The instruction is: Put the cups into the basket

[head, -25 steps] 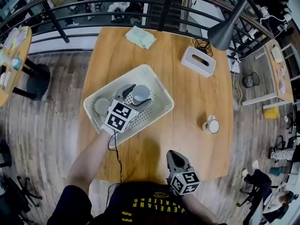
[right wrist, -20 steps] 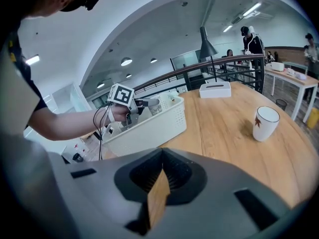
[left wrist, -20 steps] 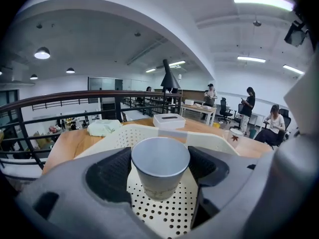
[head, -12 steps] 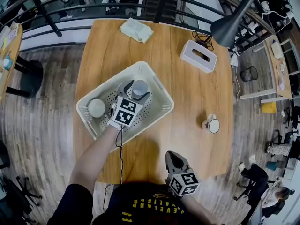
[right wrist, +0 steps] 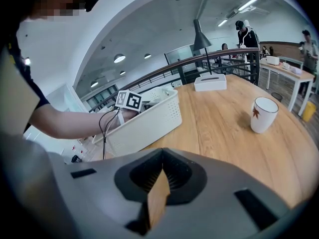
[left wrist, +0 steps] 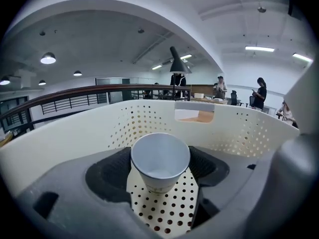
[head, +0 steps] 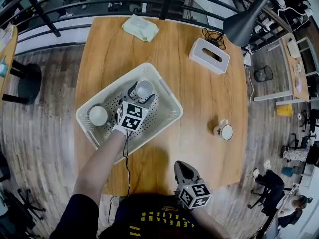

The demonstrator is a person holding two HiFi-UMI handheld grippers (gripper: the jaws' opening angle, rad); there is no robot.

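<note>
Black yellow-lettered shirt (head: 149, 204), grey hand-held grippers (head: 181, 164) (head: 143, 94)

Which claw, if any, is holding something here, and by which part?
The left claw holds a white paper cup by its upper sides, inside the basket. The right claw is shut and empty.

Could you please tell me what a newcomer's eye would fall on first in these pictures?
The white perforated basket mid-table draws the eye first: the left gripper reaches into it, closed on a paper cup, with a second cup at its left end. Next, a lone mug stands on the wooden table to the right, and the right gripper hangs shut and empty near the front edge.
</note>
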